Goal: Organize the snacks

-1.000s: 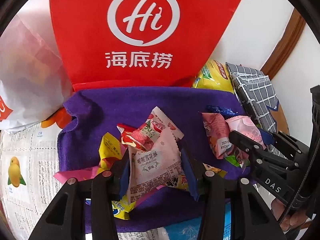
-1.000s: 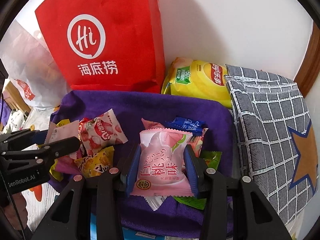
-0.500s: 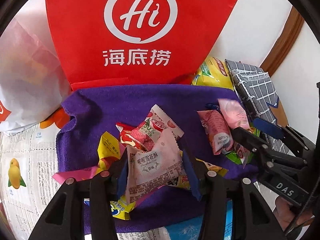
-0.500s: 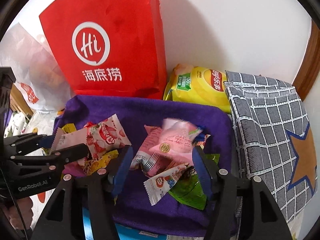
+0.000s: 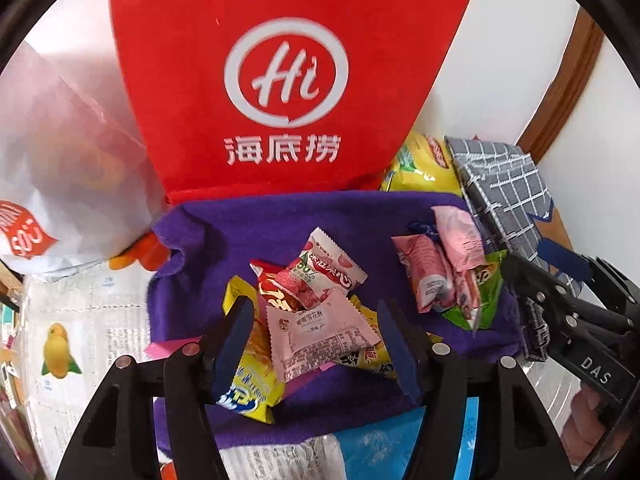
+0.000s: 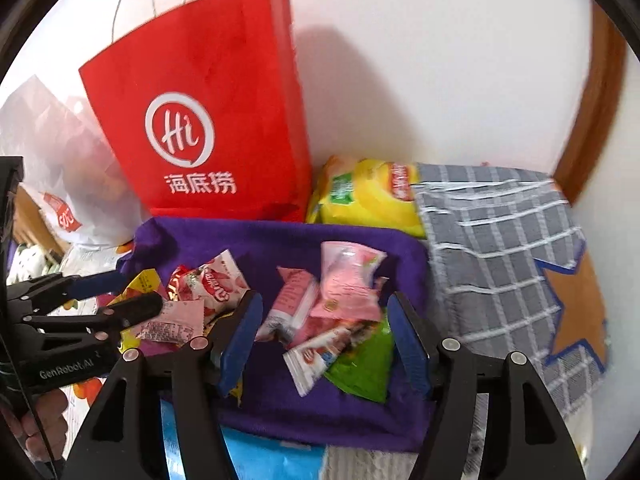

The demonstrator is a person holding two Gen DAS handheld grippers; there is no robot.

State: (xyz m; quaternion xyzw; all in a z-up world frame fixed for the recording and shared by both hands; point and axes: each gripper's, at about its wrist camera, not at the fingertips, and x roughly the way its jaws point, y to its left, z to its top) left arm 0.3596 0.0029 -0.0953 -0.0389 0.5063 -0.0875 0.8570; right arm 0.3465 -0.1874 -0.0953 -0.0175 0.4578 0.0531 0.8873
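Two heaps of small snack packets lie on a purple cloth [image 5: 280, 224]. In the left wrist view my left gripper [image 5: 316, 340] hangs over the left heap with its jaws opening. A pale pink packet [image 5: 320, 332] rests on that heap between the pads, touched by neither. In the right wrist view my right gripper [image 6: 324, 340] is above the right heap, jaws also opening, with nothing gripped. A pink peach packet [image 6: 348, 280] lies on top of that heap. Each gripper shows in the other's view: the right gripper [image 5: 528, 258] and the left gripper [image 6: 136, 292].
A tall red paper bag [image 6: 200, 120] stands against the wall behind the cloth. Beside it lie a yellow crisp bag [image 6: 368, 196] and a grey checked cloth [image 6: 500, 248] with an orange star. A white plastic bag [image 5: 60, 160] sits at the left on a printed table cover.
Both grippers opened and let go of their packets. The pink peach packet fell onto the right heap, and the pale pink one settled on the left heap. Both grippers rose a little.
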